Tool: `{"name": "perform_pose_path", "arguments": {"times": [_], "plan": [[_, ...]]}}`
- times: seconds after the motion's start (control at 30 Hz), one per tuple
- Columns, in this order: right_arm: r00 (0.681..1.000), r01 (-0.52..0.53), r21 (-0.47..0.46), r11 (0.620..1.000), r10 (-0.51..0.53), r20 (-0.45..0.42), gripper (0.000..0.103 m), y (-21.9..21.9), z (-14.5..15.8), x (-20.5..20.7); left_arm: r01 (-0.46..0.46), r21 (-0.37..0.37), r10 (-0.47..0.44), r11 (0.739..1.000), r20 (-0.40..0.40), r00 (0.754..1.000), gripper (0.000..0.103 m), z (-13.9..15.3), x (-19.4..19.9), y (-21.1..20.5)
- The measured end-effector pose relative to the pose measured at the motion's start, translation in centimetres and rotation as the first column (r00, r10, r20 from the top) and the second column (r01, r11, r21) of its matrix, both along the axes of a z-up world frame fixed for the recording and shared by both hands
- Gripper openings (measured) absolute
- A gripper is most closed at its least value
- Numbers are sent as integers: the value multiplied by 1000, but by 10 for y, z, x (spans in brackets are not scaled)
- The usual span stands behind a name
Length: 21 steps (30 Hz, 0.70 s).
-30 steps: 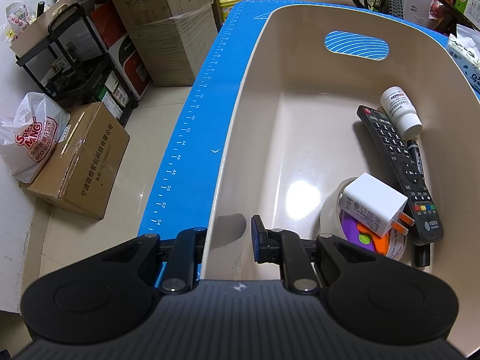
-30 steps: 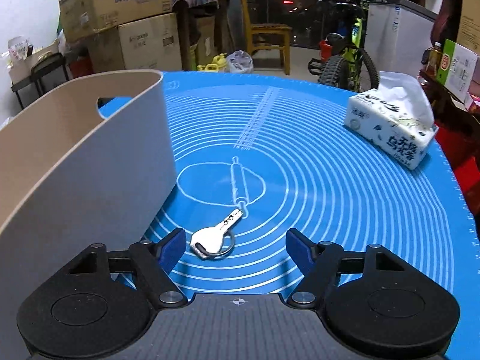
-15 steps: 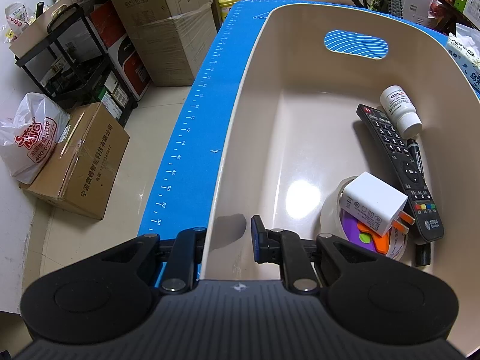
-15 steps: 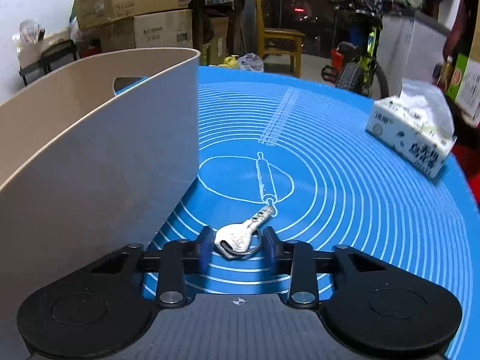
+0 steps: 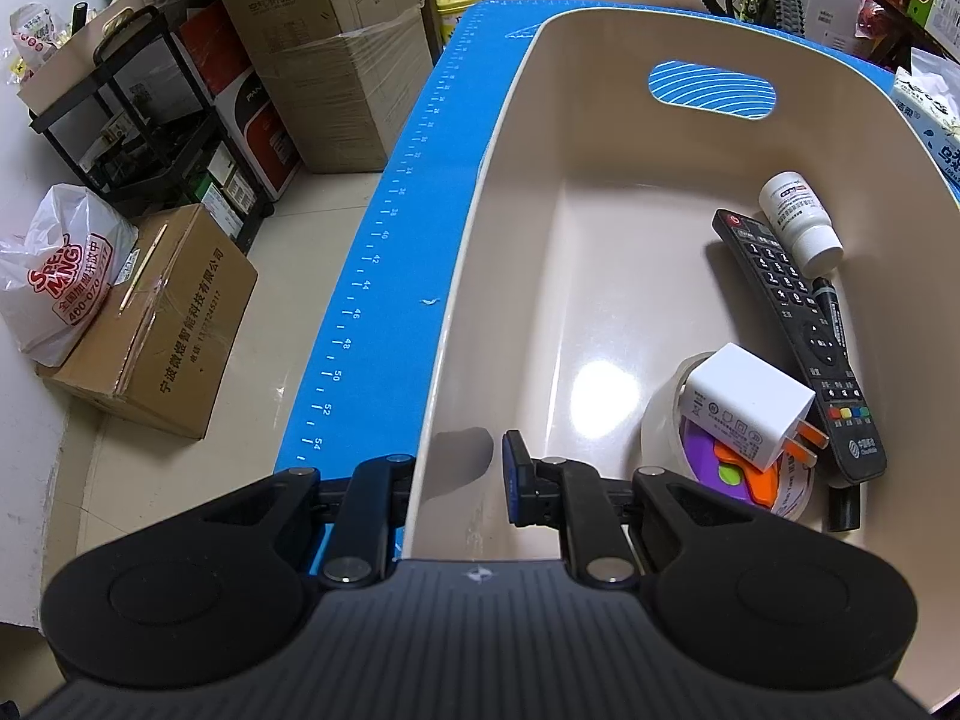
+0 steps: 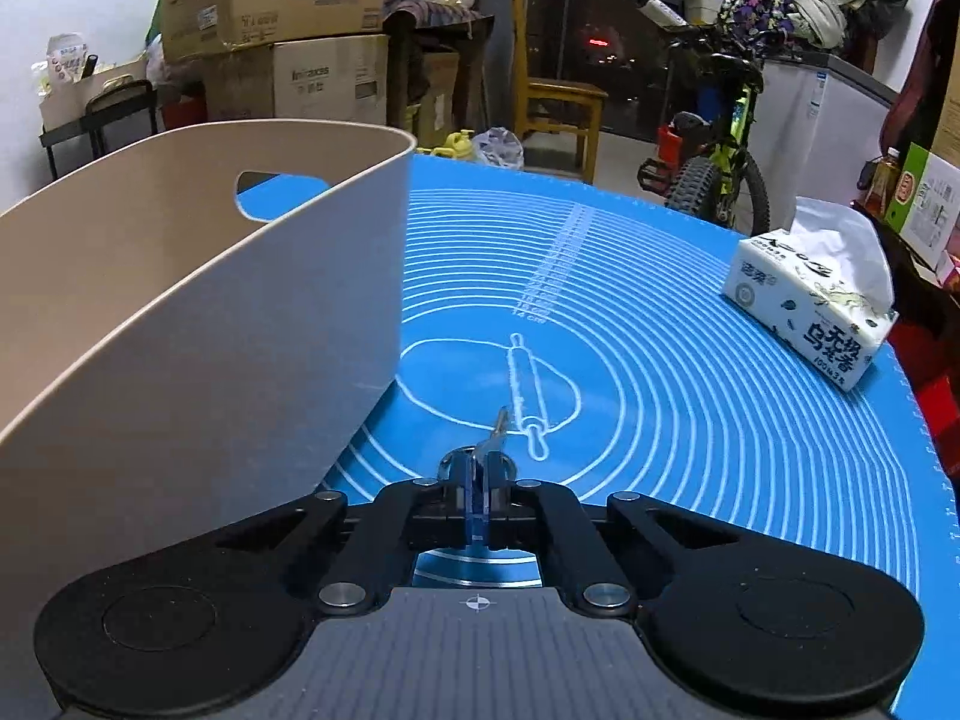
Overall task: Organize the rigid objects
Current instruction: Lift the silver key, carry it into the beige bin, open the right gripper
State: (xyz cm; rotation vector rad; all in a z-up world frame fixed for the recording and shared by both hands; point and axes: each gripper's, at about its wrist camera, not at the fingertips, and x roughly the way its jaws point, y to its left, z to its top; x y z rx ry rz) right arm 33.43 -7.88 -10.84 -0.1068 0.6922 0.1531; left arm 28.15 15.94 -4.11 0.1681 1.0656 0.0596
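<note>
A beige bin (image 5: 528, 138) stands on the blue mat (image 5: 384, 252). It holds a black remote (image 5: 798, 336), a white pill bottle (image 5: 801, 222), a white charger (image 5: 747, 405), a tape roll (image 5: 660, 438) and a black marker (image 5: 831, 306). My left gripper (image 5: 456, 474) straddles the bin's near wall, one finger outside and one inside; the pads look apart from the wall. My right gripper (image 6: 477, 474) is shut on a silver key (image 6: 498, 426) with a ring, lifted above the mat, right of the bin (image 6: 180, 324).
A tissue pack (image 6: 810, 312) lies at the mat's far right. Cardboard boxes (image 5: 162, 324), a black rack (image 5: 144, 126) and a plastic bag (image 5: 54, 276) stand on the floor to the left. A chair (image 6: 558, 102) and bicycle (image 6: 714, 162) stand beyond the table.
My right gripper closed on the key and lifted it off the mat, rising. The left gripper and bin have not moved.
</note>
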Motion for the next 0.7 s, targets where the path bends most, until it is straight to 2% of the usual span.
{"name": "perform_pose_path", "arguments": {"times": [0.13,0.2,0.23,0.37,0.43,0.6,0.63,0.67,0.7], "plan": [[1000,-15,-24,1000,16,5,21,3,-3,4,1,1,-1,1000,1,1000,19,0,0,0],[1000,0,-10,1000,0,1,29,2,-3,7,2,3,-2,1000,1,1000,19,0,0,0],[1000,17,-9,1000,-17,-10,39,1,-4,10,2,3,-2,1000,1,1000,19,-1,0,0],[998,60,29,998,-59,-36,42,-7,-9,13,2,4,-2,1000,1,1000,19,-1,0,0],[997,62,38,997,-61,-42,36,-7,-9,13,4,6,-4,1000,2,1000,19,0,0,1],[996,82,111,990,-77,-50,33,-17,-8,14,4,5,-4,1000,2,1000,19,0,0,1],[995,87,126,988,-81,-51,30,-19,-7,15,4,5,-4,1000,2,1000,19,0,0,2],[996,86,135,987,-80,-48,21,-20,-5,14,3,4,-3,1000,2,1000,19,0,0,2],[996,82,140,987,-78,-39,16,-21,-2,13,2,3,-2,1000,3,1000,19,0,0,2]]}}
